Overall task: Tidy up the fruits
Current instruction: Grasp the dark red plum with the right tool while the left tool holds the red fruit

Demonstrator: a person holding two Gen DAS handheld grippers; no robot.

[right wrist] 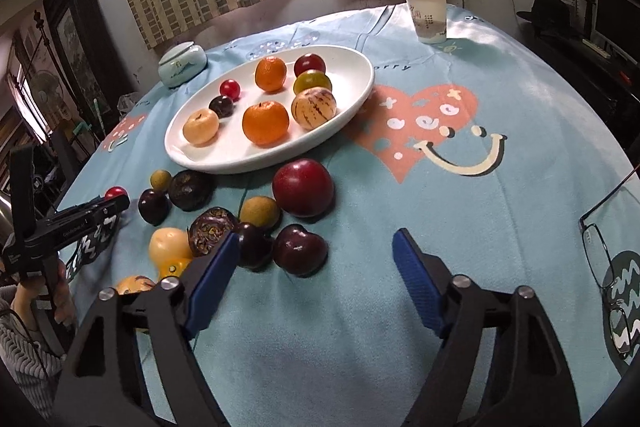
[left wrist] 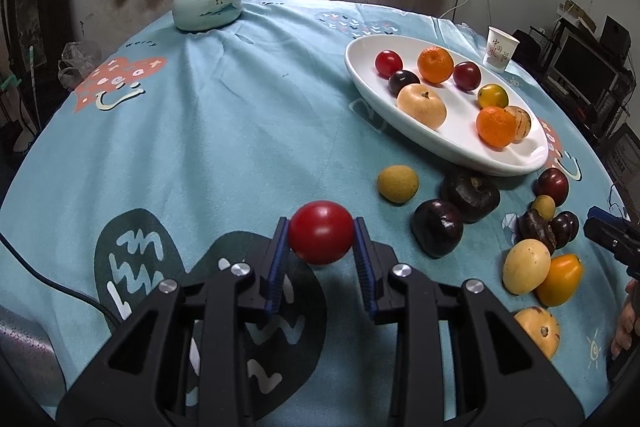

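- Left gripper [left wrist: 321, 239]: blue pads pinch a round red fruit, probably a cherry tomato [left wrist: 321, 231], carried just above the teal tablecloth [left wrist: 240, 99] and well short of the dish
- Right gripper [right wrist: 316, 247]: jaws spread with nothing between them; a dark plum [right wrist: 300, 254] lies just ahead of the gap, and the left finger's tip overlaps another dark fruit in the view
- White oval dish [right wrist: 352, 107]: eight fruits already in it, among them two mandarins [right wrist: 265, 123], a striped pepino melon [right wrist: 314, 105], a pale persimmon-like fruit [right wrist: 201, 127] and a small red tomato [right wrist: 230, 89]
- Left to do: roughly a dozen fruits lie loose on the cloth beside the dish, including a large red plum [right wrist: 303, 187], a tan longan-like fruit [right wrist: 259, 213] and a halved passion fruit [right wrist: 210, 230]
- Judged progress: somewhat under halfway; the pinched tomato is likely the next item for the dish
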